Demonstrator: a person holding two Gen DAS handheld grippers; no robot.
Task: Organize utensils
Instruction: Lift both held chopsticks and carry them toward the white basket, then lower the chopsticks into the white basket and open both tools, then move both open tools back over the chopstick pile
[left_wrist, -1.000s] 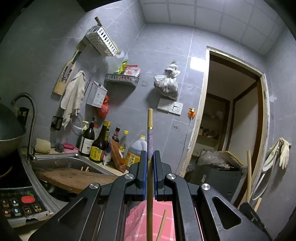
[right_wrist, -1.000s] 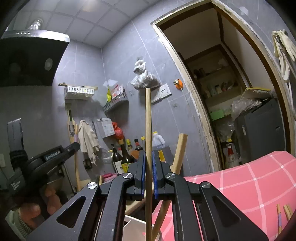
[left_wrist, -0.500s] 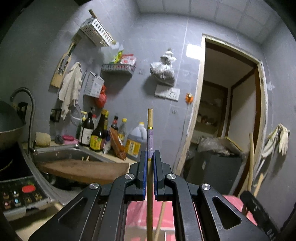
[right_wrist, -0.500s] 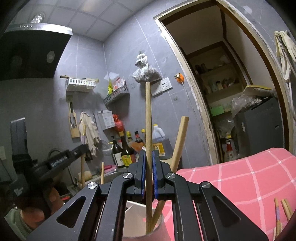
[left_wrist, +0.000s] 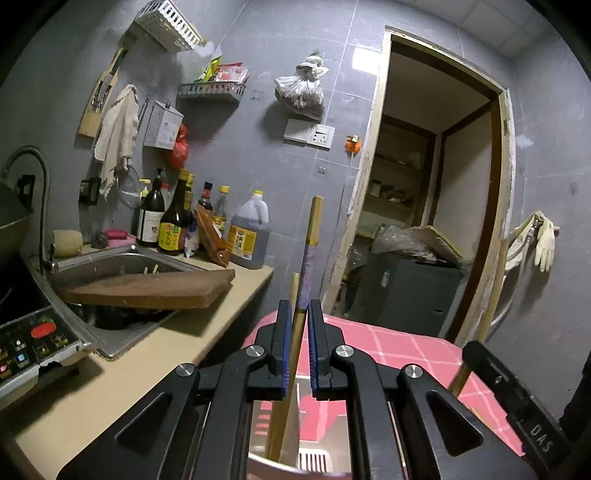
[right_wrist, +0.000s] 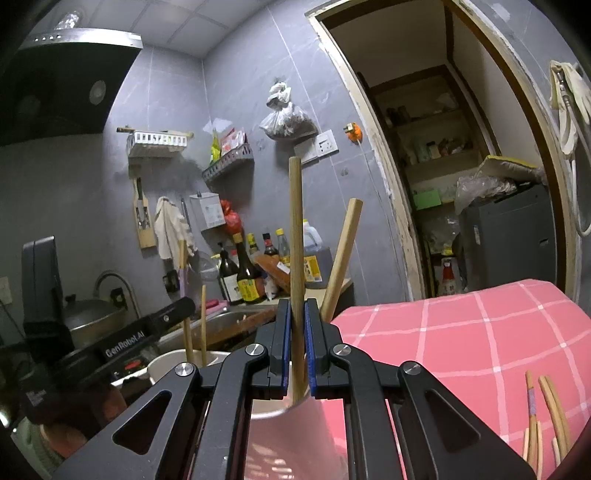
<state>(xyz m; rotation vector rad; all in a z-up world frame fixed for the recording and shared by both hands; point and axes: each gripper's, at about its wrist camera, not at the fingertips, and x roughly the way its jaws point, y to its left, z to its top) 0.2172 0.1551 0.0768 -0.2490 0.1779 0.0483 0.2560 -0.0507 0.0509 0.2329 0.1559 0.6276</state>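
Grey tiled walls (left_wrist: 258, 155) surround a pink checked cloth (right_wrist: 480, 332) beside my beige counter (left_wrist: 147, 369). Both grippers, left (left_wrist: 297, 321) and right (right_wrist: 296, 325), clench slim round wooden chopsticks (right_wrist: 295, 240) upright over a pale cup (right_wrist: 177, 363).

Both views are dim and bluish, the grey wall tiles (left_wrist: 236, 147) lit unevenly from overhead. A ceiling lamp (right_wrist: 70, 18) glows near the top-left corner of the right wrist view, and a bright patch of glare sits on the tile beside the doorway (left_wrist: 364, 59). The hanging bag (left_wrist: 301, 88) throws a soft shadow down-left on the wall. Fisheye bending curves the door frame (strongly at the edges), and black vignetting fills the corners. The cup rim (left_wrist: 295, 467) at the bottom looks smeared, perhaps motion blur.
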